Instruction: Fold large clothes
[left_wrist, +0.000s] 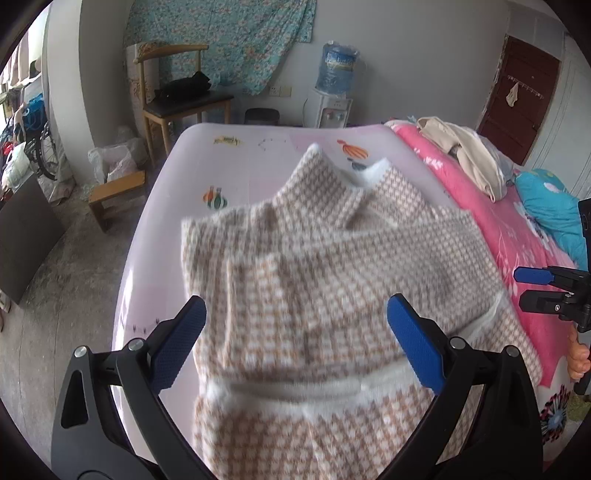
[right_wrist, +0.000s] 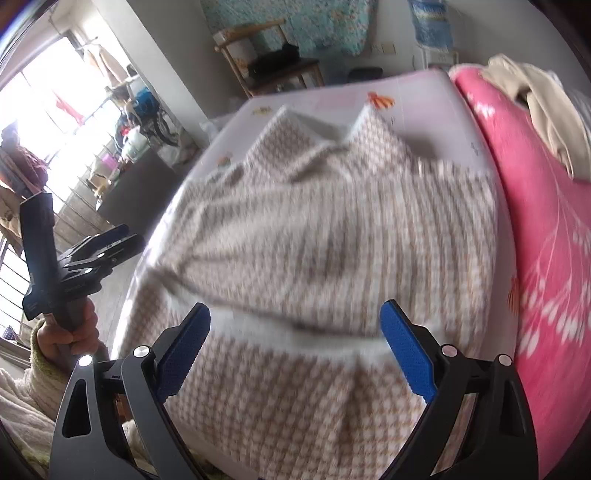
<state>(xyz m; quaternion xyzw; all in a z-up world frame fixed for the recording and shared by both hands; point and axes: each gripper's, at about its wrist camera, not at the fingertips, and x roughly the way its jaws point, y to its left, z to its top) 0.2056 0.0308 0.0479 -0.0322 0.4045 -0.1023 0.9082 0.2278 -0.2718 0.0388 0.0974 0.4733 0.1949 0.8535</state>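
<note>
My left gripper (left_wrist: 295, 332) and right gripper (right_wrist: 295, 332) both hang with jaws spread wide, gripping nothing, over the brown-and-white checked garment (left_wrist: 332, 258) lying partly folded on the pale sheet (left_wrist: 258, 147) beside my pink blanket (right_wrist: 546, 240)

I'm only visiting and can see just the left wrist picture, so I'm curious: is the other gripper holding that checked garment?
Observer: No. The right gripper is open, its fingers wide apart, with nothing pinched; the garment lies ahead of it.
Operator: And who is holding my one?
Observer: A hand in a fuzzy sleeve grips the left gripper by its handle.
Operator: What is off to that side?
Observer: A bright window with clothes hanging by it.
</note>
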